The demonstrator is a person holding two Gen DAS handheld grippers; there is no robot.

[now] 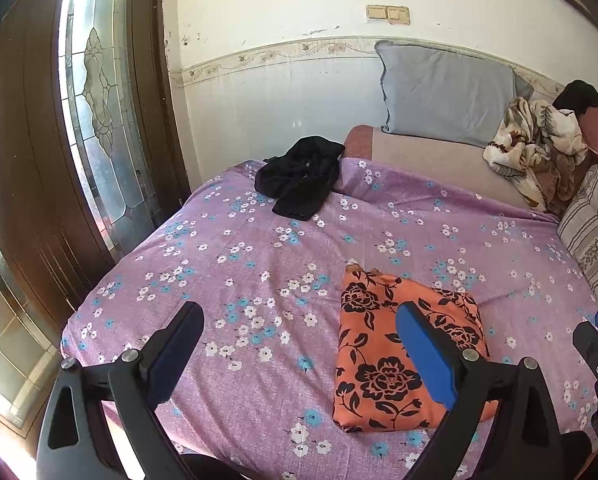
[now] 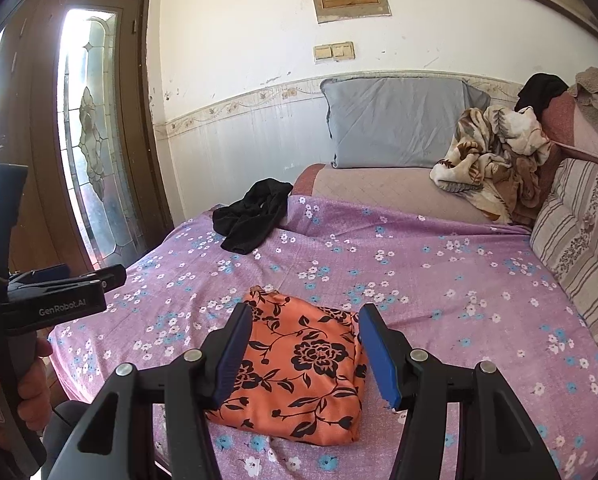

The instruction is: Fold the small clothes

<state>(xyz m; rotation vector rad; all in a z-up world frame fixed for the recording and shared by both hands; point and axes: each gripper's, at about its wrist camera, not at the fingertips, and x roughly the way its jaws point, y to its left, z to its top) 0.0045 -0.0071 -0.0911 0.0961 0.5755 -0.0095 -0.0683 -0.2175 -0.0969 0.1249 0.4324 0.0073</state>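
The left gripper (image 1: 299, 328) and right gripper (image 2: 305, 330) are both held spread apart and empty. The folded orange floral garment (image 2: 299, 368) is seen just beyond the right gripper, on the purple flowered bedsheet (image 2: 439, 280); a crumpled black garment (image 2: 253, 216) lies far ahead.

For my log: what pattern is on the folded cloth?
Orange with black flowers; clearest in the right wrist view.

We hold our left gripper (image 1: 299, 344) tilted downward, its jaws spread wide with nothing between them. Our right gripper (image 2: 303, 344) also points downward, jaws apart and gripping nothing. Our left hand (image 2: 17, 392) wraps around the left gripper's handle, seen at the edge of the right wrist view.
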